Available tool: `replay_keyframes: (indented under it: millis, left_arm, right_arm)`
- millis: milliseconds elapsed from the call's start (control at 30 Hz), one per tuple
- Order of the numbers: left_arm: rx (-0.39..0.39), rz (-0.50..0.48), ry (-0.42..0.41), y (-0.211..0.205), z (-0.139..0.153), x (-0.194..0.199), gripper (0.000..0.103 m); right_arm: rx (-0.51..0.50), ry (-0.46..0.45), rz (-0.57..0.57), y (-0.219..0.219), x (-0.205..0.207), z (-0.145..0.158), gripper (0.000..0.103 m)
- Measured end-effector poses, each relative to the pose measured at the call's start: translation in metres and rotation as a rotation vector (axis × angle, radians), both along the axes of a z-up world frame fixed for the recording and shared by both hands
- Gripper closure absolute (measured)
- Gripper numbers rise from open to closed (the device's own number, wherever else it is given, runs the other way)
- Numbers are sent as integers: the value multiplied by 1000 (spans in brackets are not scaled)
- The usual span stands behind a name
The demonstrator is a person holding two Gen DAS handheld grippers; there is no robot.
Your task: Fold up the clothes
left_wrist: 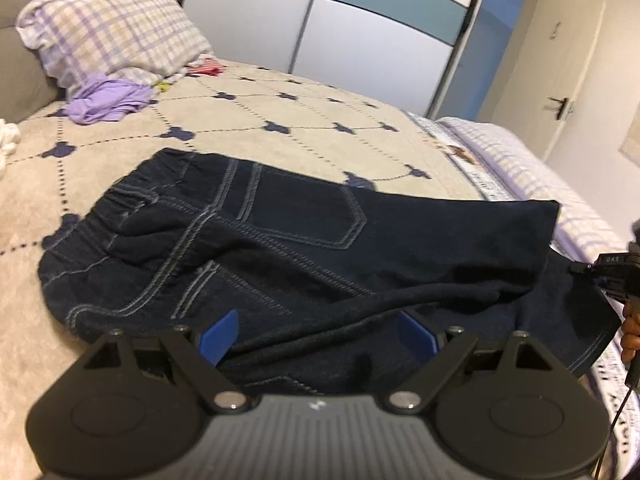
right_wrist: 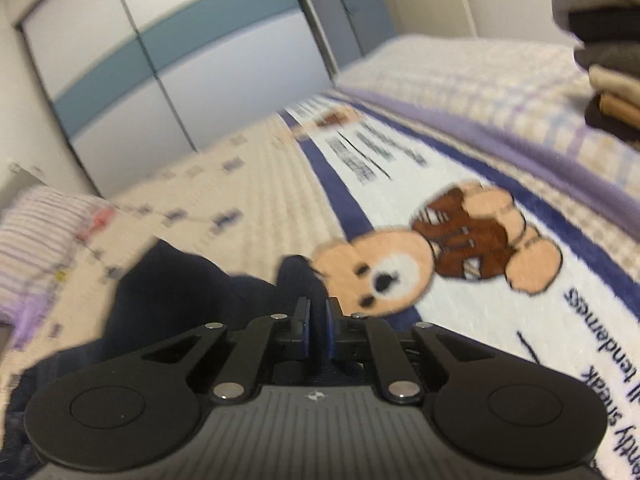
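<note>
While one hand-held gripper pinches, one pair of jeans lies

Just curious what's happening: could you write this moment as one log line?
task: fold clothes | left hand-held gripper: open over dark jeans | right hand-held gripper: shut on jeans fabric | surface: bed

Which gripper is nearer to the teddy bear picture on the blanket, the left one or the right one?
Right. The right gripper, shut on the dark jeans, is just beside the teddy bear picture. The left gripper is open over the jeans, farther from it.
</note>
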State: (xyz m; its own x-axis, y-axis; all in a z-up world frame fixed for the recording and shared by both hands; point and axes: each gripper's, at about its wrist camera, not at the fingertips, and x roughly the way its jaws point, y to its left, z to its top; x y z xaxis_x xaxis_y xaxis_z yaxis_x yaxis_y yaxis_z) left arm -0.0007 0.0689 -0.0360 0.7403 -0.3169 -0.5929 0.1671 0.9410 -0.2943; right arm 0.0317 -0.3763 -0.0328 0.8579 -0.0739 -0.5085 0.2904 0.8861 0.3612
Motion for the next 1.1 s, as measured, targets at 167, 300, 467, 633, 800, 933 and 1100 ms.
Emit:
replay_keyframes:
  millis: [167, 300, 467, 633, 800, 933, 1100]
  left_arm:
    - [-107, -117, 28, -5, -8, 21, 22]
    - [-103, -194, 26, -19, -12, 31, 29]
    - [-86, -287, 24, -46, -11, 32, 31]
    - [-49, -351, 27, -74, -12, 35, 31]
    - [-35, -371, 45, -92, -19, 43, 30]
    - [-36, -366, 61, -101, -25, 51, 29]
    - [-20, -373, 62, -108, -26, 53, 28]
  right_arm:
    - [-13, -70, 3, 1, -37, 20, 94]
    - [-6, -12, -19, -8, -56, 26, 94]
    - [-90, 160, -16, -12, -57, 12, 94]
    - [-132, 282, 40, -12, -52, -4, 93]
    - [-145, 369, 82, -15, -48, -15, 88]
    - [-56, 327, 76, -28, -42, -11, 72]
    - [-37, 290, 24, -41, -19, -3, 68]
